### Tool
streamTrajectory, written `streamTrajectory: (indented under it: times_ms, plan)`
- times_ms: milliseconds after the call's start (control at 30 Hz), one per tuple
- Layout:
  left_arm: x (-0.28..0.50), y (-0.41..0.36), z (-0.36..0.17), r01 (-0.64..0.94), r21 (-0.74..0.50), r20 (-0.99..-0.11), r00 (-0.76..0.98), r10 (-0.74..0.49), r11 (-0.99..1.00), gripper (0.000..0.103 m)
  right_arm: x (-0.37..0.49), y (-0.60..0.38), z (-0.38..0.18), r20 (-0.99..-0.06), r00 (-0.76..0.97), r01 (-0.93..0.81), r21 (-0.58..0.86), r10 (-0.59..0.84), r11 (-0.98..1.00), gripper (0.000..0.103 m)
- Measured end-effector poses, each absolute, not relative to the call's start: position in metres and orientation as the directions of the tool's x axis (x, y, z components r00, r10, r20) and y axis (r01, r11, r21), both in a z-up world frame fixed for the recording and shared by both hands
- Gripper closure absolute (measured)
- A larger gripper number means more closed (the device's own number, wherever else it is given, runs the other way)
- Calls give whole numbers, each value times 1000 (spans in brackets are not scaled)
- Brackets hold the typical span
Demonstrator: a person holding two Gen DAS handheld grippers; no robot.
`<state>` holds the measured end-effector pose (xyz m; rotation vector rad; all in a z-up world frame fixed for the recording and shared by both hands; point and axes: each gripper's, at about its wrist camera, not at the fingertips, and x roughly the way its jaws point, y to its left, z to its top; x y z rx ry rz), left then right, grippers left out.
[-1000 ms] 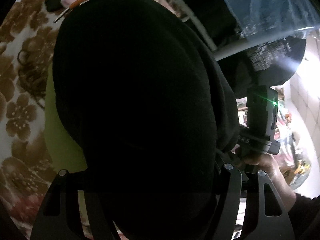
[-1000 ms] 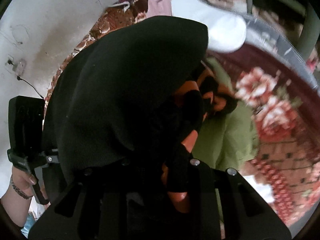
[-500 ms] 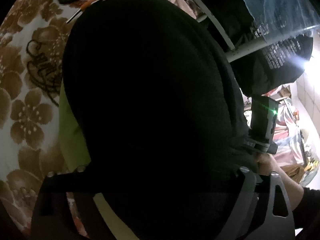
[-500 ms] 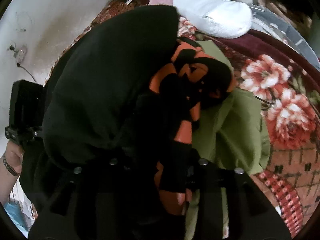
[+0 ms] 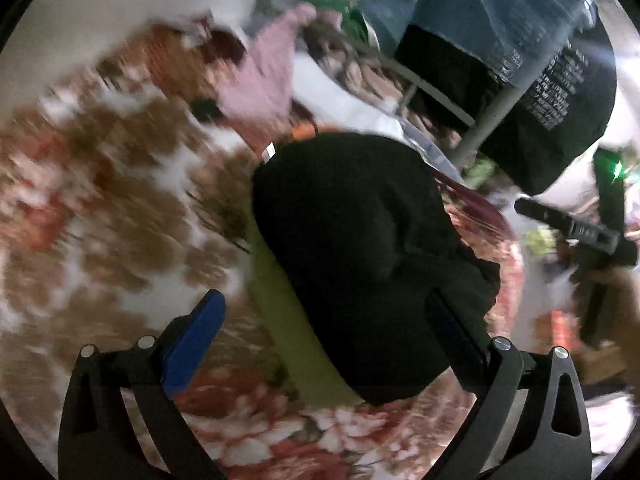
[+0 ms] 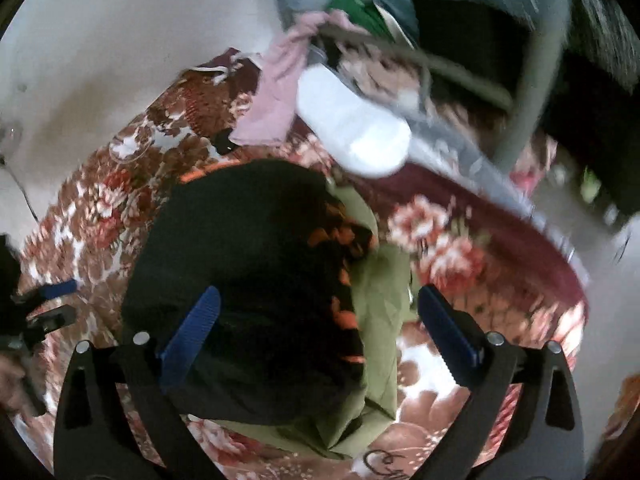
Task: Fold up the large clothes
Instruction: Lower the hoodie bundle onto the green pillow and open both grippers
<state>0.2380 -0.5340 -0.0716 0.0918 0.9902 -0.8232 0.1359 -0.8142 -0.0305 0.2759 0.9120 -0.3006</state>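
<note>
**Both grippers off the black garment, jaws spread**

Left gripper [image 5: 320, 312] is wide apart now, blue pad clear on one side, nothing pinched. A second ago the black garment [image 5: 360, 248] filled that whole view and hid the fingers; now it sits lower, bunched in a heap, one finger's tip lost behind its edge. Right gripper [image 6: 320, 312] is spread wide too, both blue pads bare, where half a second ago the cloth draped over them. The black garment [image 6: 248, 272] rests folded over on top of the green garment [image 6: 380, 312], orange stripes showing along its right edge. The green garment [image 5: 280, 312] peeks out beside and under the black one. All of it lies on the floral blanket [image 6: 460, 240], brown and red blooms.

Further out: a pink cloth [image 6: 280, 92] lies near the wall, a white pillow [image 6: 352, 136] just beside it. In the left wrist view a black printed shirt [image 5: 560, 112] hangs beyond a grey pole [image 5: 492, 120]. Much of the background is smeared with motion blur.
</note>
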Motion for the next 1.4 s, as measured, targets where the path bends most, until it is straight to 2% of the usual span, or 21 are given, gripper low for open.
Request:
streamTrajectory:
  times_ms: [67, 200, 467, 533, 733, 900, 1000, 1133, 1300, 1400]
  plan:
    - [225, -548, -53, 638, -233, -768, 342, -541, 734, 5, 155, -804, -23, -803, 578, 335, 68, -148, 940, 5]
    - [217, -596, -51, 571, -218, -791, 371, -486, 791, 5, 211, -804, -34, -813, 566, 252, 14, -136, 968, 5]
    - [198, -673, -106, 465, -88, -853, 421, -308, 881, 5, 297, -822, -94, -860, 506, 47, -45, -62, 998, 5]
    - [184, -689, -118, 478, 50, -844, 489, -219, 877, 5, 304, -828, -113, -875, 481, 0, -65, -56, 998, 5]
    - [144, -720, -148, 538, 303, -801, 591, -96, 786, 5, 300, -860, -159, -895, 446, -51, -29, -3, 998, 5]
    - [112, -729, -163, 588, 391, -780, 620, -84, 708, 5, 293, -889, -186, -903, 420, -3, 106, 97, 994, 5]
    - [110, -719, -150, 597, 342, -791, 600, -121, 725, 5, 278, -892, -177, -885, 450, 30, 144, 116, 989, 5]
    - [114, -690, -112, 576, 220, -795, 573, -197, 788, 5, 242, -896, -136, -855, 512, 91, 155, 88, 984, 5]
    - [143, -662, -66, 509, 106, -748, 607, -269, 854, 5, 190, -874, -104, -843, 534, 99, 128, 56, 987, 5]
    - [176, -666, -64, 509, 43, -770, 566, -296, 860, 5, 175, -848, -111, -853, 521, 46, 61, 28, 997, 5]
